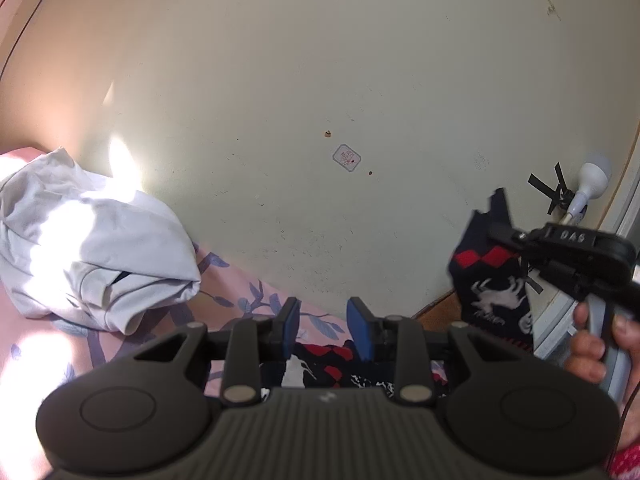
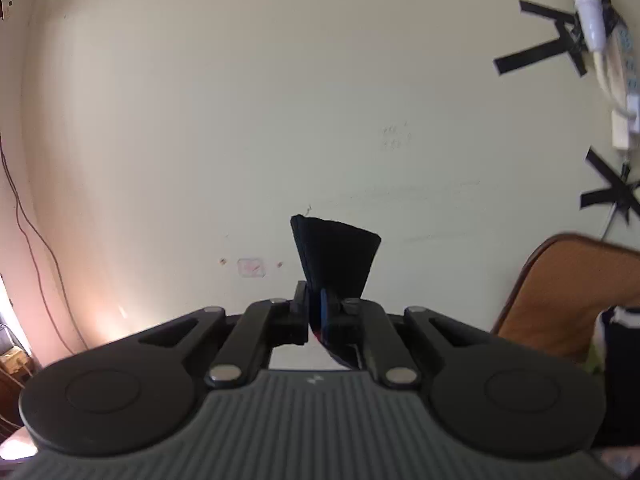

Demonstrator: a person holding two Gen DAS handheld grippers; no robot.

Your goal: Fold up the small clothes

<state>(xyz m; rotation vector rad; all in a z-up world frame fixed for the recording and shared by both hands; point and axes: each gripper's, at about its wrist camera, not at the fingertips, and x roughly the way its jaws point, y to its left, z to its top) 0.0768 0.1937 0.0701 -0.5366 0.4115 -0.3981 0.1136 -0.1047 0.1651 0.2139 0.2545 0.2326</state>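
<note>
A: Right gripper [image 2: 316, 316] — state?
B: Jaws pinched tight on a dark garment [image 2: 334, 256]. In the right wrist view a wedge of the cloth fans out past the fingertips against the cream wall [image 2: 280, 100].
A: Same cloth in the left wrist view?
B: Yes. At right, the right gripper [image 1: 494, 232] holds it up in the air; navy fabric with red diamonds and white animal figures hangs below the grip [image 1: 492, 292]. A hand [image 1: 592, 344] wraps the gripper's handle at the right edge.
A: Left gripper [image 1: 324, 328]?
B: Blue pads [image 1: 360, 328] stand a narrow gap apart, with wall and bedsheet showing between them. Below them, near the camera, lies cloth of the same pattern [image 1: 320, 364] — cannot tell whether the pads touch it.
A: Is it one piece with the hanging part?
B: Cannot tell; the gripper body hides the join.
A: Surroundings?
B: Pink leaf-print bedsheet [image 1: 256, 300] underneath. White bundle of cloth [image 1: 88, 248] on it at left, well apart from the dark garment. Bulb [image 1: 592, 180] taped to the wall at far right.
</note>
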